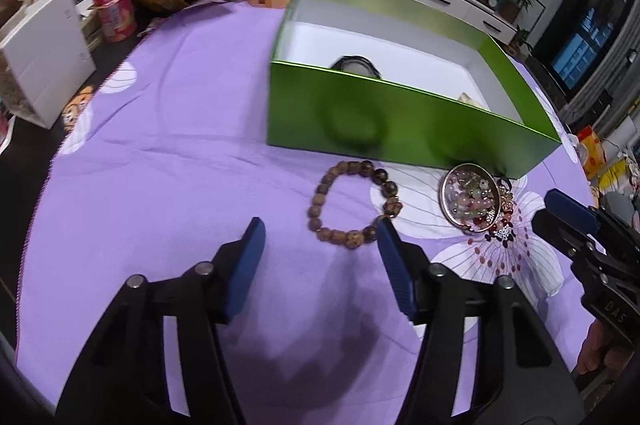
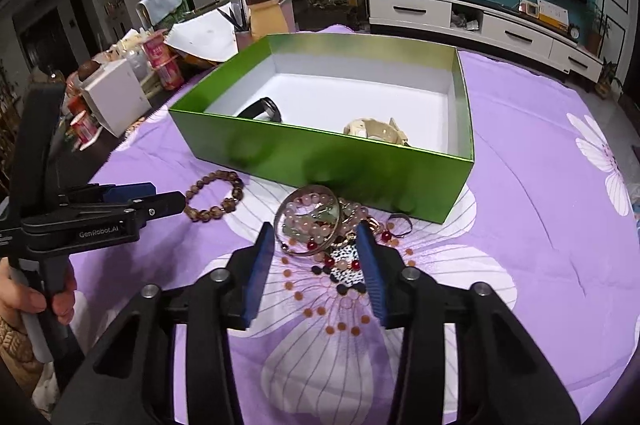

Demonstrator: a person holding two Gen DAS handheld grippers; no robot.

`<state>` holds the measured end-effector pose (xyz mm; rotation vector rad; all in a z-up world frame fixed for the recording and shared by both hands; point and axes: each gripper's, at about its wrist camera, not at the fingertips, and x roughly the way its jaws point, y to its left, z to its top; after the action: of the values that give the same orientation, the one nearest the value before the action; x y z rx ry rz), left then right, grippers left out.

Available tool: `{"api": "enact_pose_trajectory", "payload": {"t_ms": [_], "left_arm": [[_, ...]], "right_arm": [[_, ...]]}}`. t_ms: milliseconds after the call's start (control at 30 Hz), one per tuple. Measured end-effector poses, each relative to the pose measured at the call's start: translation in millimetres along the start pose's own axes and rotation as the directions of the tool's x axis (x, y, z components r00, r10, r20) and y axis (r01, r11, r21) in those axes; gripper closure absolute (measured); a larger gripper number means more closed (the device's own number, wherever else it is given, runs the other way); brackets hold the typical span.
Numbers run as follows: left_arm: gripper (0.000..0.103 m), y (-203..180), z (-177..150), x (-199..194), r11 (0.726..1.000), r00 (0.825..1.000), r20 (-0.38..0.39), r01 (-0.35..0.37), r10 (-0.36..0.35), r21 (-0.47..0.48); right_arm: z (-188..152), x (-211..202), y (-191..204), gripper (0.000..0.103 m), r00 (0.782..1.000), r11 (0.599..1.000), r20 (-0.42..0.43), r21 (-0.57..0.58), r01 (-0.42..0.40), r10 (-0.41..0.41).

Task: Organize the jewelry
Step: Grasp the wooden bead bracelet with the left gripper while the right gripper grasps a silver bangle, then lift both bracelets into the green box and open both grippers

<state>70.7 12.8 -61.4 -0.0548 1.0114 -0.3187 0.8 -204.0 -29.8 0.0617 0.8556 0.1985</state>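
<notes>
- "GenRobot.AI" is printed on the left gripper [image 2: 160,205]; its fingers stand apart, empty, beside the bead bracelet [image 1: 354,205].
- Right gripper [image 2: 316,229] fingers part-open, straddling the jewelry pile [image 2: 320,225], gripping nothing.
- A purple floral cloth [image 1: 180,145] covers the surface; a green box [image 2: 320,153] holds a watch [image 2: 376,131].
- A TV cabinet [image 2: 480,21] stands behind.

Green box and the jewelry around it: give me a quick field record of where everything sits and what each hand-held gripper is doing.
box: green box, open, on purple cloth
inside box: black band; cream piece
outside box: brown bead bracelet; tangled jewelry pile
left hand-held gripper: open, at the bracelet's near edge, nothing gripped
right hand-held gripper: open, fingers either side of the pile, nothing gripped
</notes>
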Motion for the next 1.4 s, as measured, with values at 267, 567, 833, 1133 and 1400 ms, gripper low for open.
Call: {"api": "enact_pose_trajectory", "payload": {"t_ms": [267,567,833,1133,1400], "left_arm": [[0.053,-9,4,11,1.0,1.0,-0.004,0.001,-0.001,0.027],[0.072,-9,7,23,0.999,1.0,-0.023,0.006,-0.005,0.036],[0.086,-3,10,29,0.999,1.0,-0.019,0.009,-0.009,0.036],[0.096,-4,11,31,0.999,1.0,-0.004,-0.018,0.018,0.037],[0.096,-15,12,10,0.999,0.999,0.036,0.004,-0.006,0.046]], "right_arm": [[6,16,-3,0.077,1.0,1.0,-0.018,-0.009,0.013,-0.013],[13,37,-1,0.085,0.998,0.998,-0.047,-0.05,0.042,-0.045],[15,51,5,0.09,0.995,0.993,-0.069,-0.096,0.064,-0.071],[17,54,7,0.102,0.99,0.985,-0.053,-0.124,0.123,-0.131],[19,27,8,0.103,0.996,0.991,0.009,-0.097,0.093,-0.092]]}}
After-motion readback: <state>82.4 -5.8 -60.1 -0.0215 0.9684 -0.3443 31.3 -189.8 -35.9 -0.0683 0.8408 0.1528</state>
